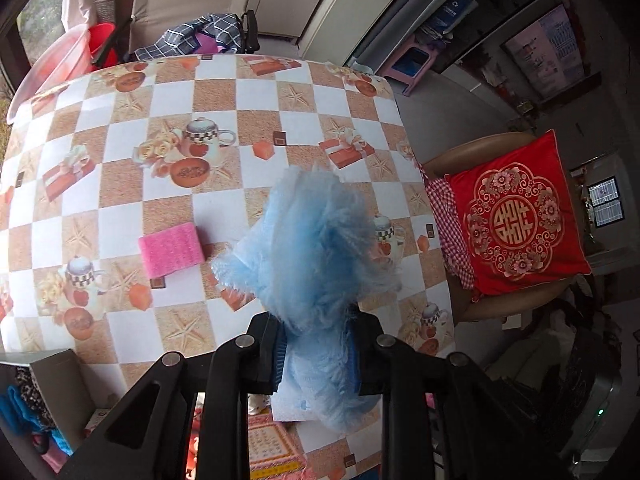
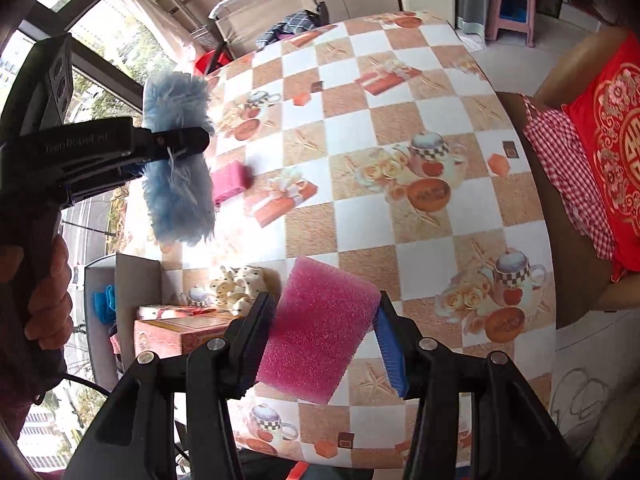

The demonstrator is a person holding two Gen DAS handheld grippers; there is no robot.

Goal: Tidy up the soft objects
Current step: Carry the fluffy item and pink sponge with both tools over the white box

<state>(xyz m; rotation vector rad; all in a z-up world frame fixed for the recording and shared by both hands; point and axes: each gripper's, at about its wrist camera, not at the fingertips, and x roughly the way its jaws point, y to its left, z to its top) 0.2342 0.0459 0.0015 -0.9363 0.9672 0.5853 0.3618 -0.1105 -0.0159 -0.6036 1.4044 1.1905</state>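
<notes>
Two soft things are in hand above the table. The left gripper [image 1: 320, 344] is clamped tight on a fluffy blue piece [image 1: 312, 248], whose long fur spills out past both fingers and hangs clear of the tablecloth [image 1: 168, 92]; from the right wrist view the same blue piece [image 2: 176, 160] shows off the table's left edge, pinched across its middle by the black jaws. The right gripper [image 2: 324, 344] is closed part-way on a pink sponge [image 2: 320, 332], one finger pressing each side, the block tilted and lifted off the cloth near the table's near edge. A second pink sponge [image 1: 172, 250] lies flat on the cloth toward the left side of the table, well apart from both grippers. A hand [image 2: 44, 292] wraps the left gripper's handle at the left of the right wrist view. Near the table's near left corner stand an orange box [image 2: 180, 328] and a small spotted plush toy [image 2: 240, 284], with a grey open box [image 2: 132, 276] just beyond that corner. A chair with a red embroidered cushion [image 1: 516, 216] and a red checked cloth [image 1: 448, 224] sits by the table's right edge. A folding chair [image 1: 192, 12] stands past the far edge.
</notes>
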